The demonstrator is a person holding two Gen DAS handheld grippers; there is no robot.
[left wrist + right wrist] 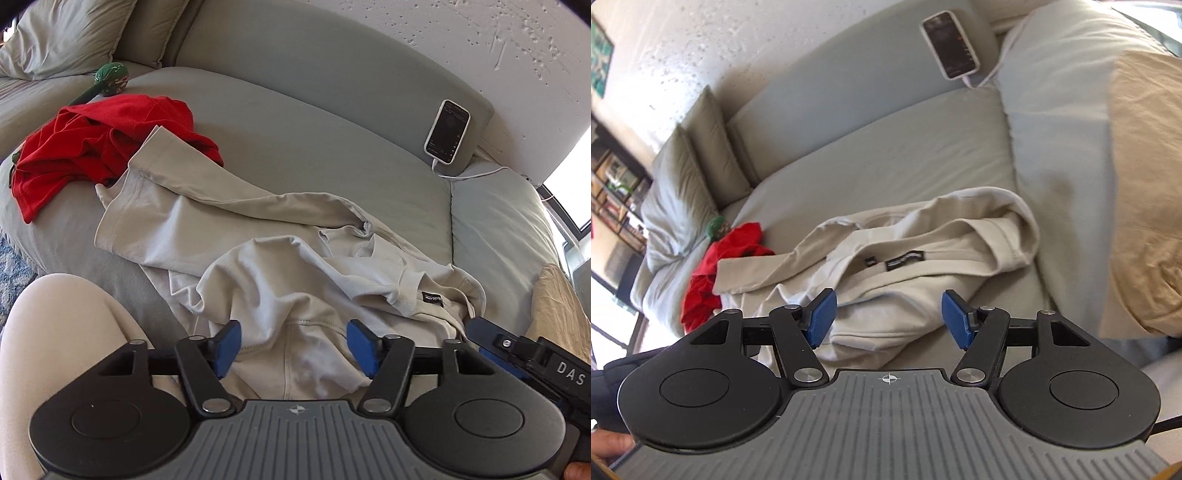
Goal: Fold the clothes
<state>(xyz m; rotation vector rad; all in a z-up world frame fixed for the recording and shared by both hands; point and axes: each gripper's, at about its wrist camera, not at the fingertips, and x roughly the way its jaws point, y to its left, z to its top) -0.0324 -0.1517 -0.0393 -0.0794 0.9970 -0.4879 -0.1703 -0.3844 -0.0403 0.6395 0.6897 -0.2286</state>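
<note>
Grippers: left gripper (293, 347) with jaws apart over a fold of the beige shirt (258, 273), pads clear of the cloth; right gripper (888, 317) likewise spread, the shirt's crumpled edge between its fingers, nothing clamped. Shirt lies rumpled on the grey sofa (295, 122), collar label up. Red garment (99, 140) heaped at the shirt's far end, one sleeve overlapping it. Phone (447, 132) propped against the backrest, cable attached. Tan blanket (1145, 184) on the armrest side. Speckled white wall (461, 37) behind.
</note>
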